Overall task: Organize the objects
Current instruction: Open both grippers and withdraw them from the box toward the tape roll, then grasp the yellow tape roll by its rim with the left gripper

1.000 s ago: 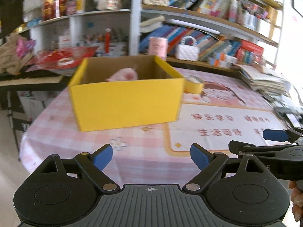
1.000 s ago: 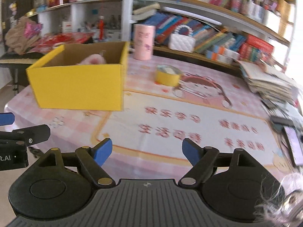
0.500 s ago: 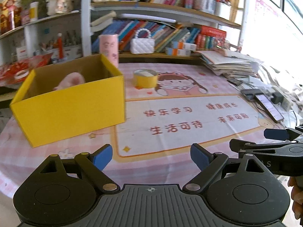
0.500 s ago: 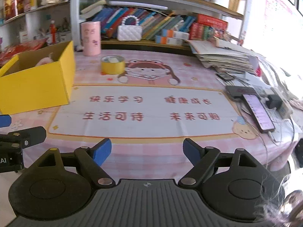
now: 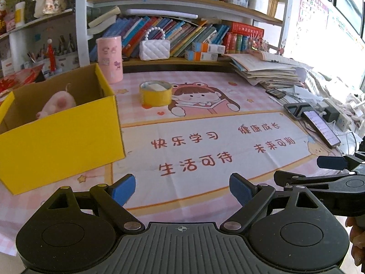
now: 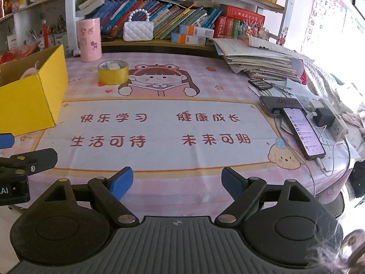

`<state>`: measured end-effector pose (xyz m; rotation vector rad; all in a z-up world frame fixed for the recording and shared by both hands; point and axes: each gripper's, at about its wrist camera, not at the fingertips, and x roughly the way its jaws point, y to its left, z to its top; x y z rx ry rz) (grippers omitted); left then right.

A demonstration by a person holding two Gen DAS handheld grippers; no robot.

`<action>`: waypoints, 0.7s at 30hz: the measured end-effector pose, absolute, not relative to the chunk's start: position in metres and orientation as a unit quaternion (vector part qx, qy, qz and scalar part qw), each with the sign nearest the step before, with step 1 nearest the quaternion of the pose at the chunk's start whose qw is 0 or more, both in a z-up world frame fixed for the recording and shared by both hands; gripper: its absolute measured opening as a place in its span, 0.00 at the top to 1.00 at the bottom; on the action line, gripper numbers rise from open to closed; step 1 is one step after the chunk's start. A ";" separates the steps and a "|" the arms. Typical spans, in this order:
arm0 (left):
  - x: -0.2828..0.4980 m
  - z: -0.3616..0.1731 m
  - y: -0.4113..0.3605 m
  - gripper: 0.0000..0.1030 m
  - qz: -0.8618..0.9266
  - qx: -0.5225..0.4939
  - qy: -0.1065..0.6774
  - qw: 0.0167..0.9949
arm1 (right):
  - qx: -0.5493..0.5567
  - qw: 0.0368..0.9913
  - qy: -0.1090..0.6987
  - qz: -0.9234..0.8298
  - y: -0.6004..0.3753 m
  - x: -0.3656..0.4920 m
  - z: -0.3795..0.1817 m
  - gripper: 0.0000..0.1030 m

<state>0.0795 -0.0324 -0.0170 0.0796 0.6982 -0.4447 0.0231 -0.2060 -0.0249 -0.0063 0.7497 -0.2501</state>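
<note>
A yellow cardboard box stands on the left of the table with a pink plush toy inside; the box also shows in the right wrist view. A yellow tape roll sits behind the printed mat, also in the right wrist view. A pink cylinder stands at the back, also in the right wrist view. My left gripper is open and empty over the table's near edge. My right gripper is open and empty beside it.
Phones, a charger and cables lie at the right edge. A stack of papers sits at the back right. A bookshelf with a white handbag runs behind the table. A pink printed tablecloth covers the table.
Both grippers have swung to the right. The box has shifted toward the left of each view and the tape roll and phones have come into view.
</note>
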 end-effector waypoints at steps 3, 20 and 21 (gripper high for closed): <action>0.089 -0.018 -0.040 0.11 -0.217 0.043 0.340 0.914 | 0.001 0.922 0.368 -0.122 -0.215 0.036 -0.026 0.19; 0.168 -0.009 -0.081 0.11 -0.160 0.023 0.336 0.928 | 0.002 0.928 0.361 -0.087 -0.263 0.129 -0.019 0.19; 0.173 -0.008 -0.084 0.11 -0.156 0.021 0.335 0.929 | 0.005 0.930 0.358 -0.086 -0.267 0.135 -0.018 0.19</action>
